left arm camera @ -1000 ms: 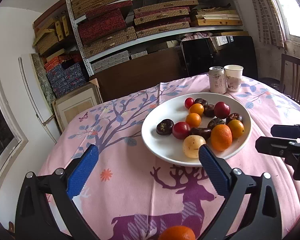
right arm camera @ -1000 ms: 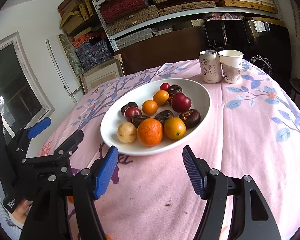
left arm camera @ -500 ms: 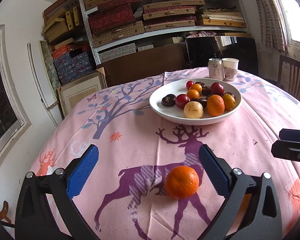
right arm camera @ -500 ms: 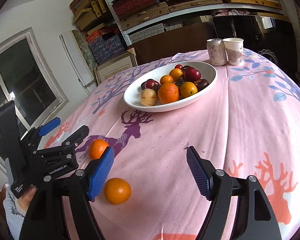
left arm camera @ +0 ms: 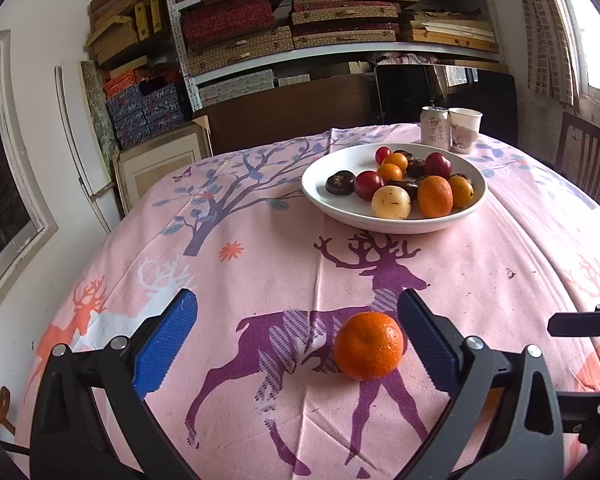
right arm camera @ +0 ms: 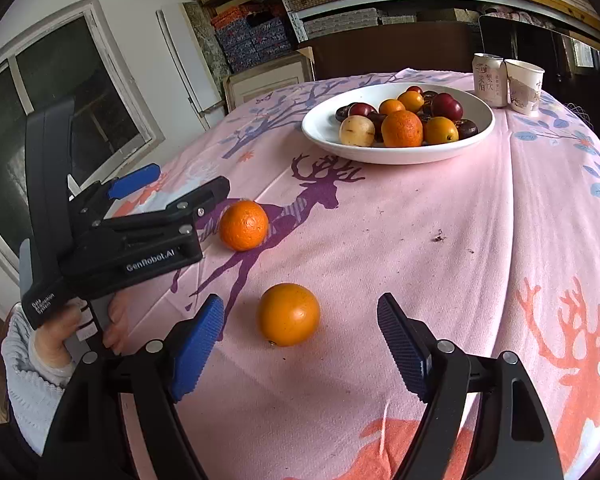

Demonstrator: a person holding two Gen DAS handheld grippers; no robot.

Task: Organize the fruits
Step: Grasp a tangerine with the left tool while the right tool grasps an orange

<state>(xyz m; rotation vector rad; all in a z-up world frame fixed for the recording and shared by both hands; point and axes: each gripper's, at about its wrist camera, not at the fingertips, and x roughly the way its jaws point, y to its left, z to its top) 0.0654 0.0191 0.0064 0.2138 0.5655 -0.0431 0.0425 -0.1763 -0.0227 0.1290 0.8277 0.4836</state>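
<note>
We are lining up on two loose fruits near the pink tablecloth's [right arm camera: 440, 216] front edge. Our left gripper [left arm camera: 298, 342] gapes around the dimpled orange tangerine [left arm camera: 368, 346]; our right gripper [right arm camera: 300, 338], jaws just widened, brackets the smooth orange [right arm camera: 288, 314]. Next: lower, close, carry to the white bowl [right arm camera: 328, 136].

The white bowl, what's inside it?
The bowl holds oranges, red plums, dark fruits and one pale yellow fruit. Whatever lies beneath the pile is covered.

Pink cotton tablecloth [left arm camera: 260, 240] printed with purple deer; round orange mandarin [left arm camera: 368, 346]; glossy white ceramic bowl [left arm camera: 320, 196]; ribbed blue gripper pads [left arm camera: 166, 350].
</note>
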